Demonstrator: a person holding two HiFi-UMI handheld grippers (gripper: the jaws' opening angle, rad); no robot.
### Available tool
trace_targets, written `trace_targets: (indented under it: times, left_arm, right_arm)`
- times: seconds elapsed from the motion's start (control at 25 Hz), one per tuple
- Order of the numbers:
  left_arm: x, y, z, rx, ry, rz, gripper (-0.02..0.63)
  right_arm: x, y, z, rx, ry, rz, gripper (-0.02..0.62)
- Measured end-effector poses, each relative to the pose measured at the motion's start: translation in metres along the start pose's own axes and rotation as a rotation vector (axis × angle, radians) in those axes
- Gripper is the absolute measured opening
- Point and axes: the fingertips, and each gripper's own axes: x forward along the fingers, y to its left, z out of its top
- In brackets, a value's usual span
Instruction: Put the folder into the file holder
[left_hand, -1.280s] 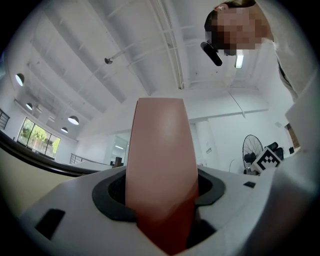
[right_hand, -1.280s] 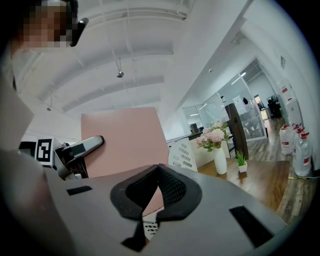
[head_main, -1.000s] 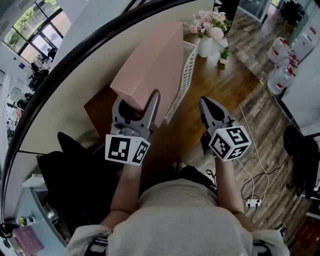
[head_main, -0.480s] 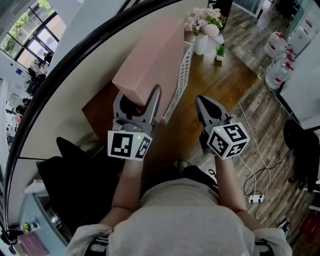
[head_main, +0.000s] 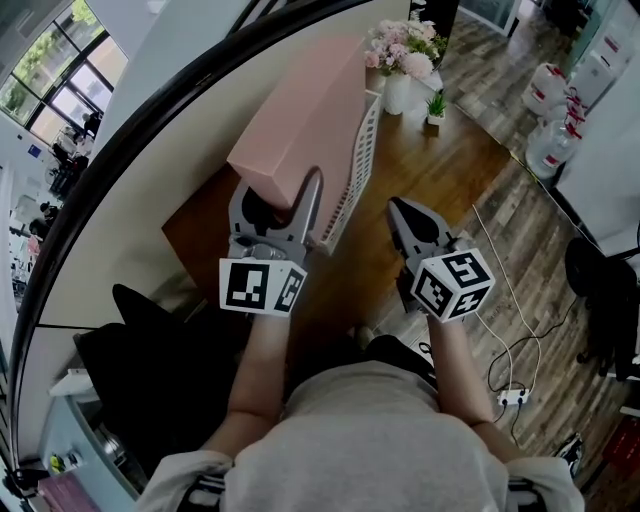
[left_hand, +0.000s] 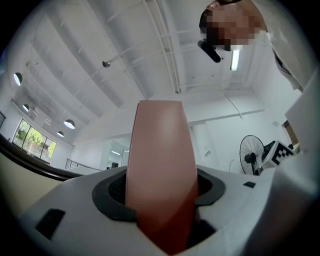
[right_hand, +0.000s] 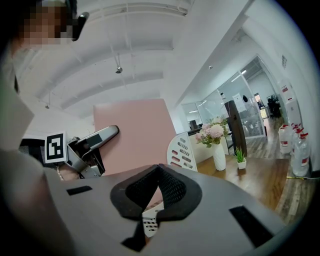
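1. Gripping the folder's (head_main: 300, 120) near end, the left tool (head_main: 277, 192) holds it tilted beside the holder's (head_main: 358, 160) left side.
2. Right tool (head_main: 405, 212): closed, empty, right of the holder.
3. Flowers (head_main: 400, 55) and a plant (head_main: 436, 108) stand on the bench (head_main: 450, 160) beyond the holder.

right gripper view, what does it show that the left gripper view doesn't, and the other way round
Only the right gripper view: the white file holder, a vase of flowers, a small potted plant, water bottles, and the right gripper, shut with nothing in it.
Only the left gripper view: a standing fan, windows, and the left gripper clamped on the folder, seen edge-on.
Both: the pink folder, the white ceiling and the person overhead.
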Motion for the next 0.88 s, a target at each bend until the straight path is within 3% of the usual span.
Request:
trace_targets:
  times: [0.32, 0.88]
  left_arm:
    - [0.011, 0.005, -0.007, -0.021, -0.014, 0.022, 0.298]
    - [0.016, 0.003, -0.040, -0.029, 0.042, 0.044, 0.296]
  right_arm:
    - [-0.002, -0.006, 0.000, -0.006, 0.006, -0.010, 0.009]
    - [-0.001, -0.014, -0.001, -0.003, 0.009, -0.016, 0.009]
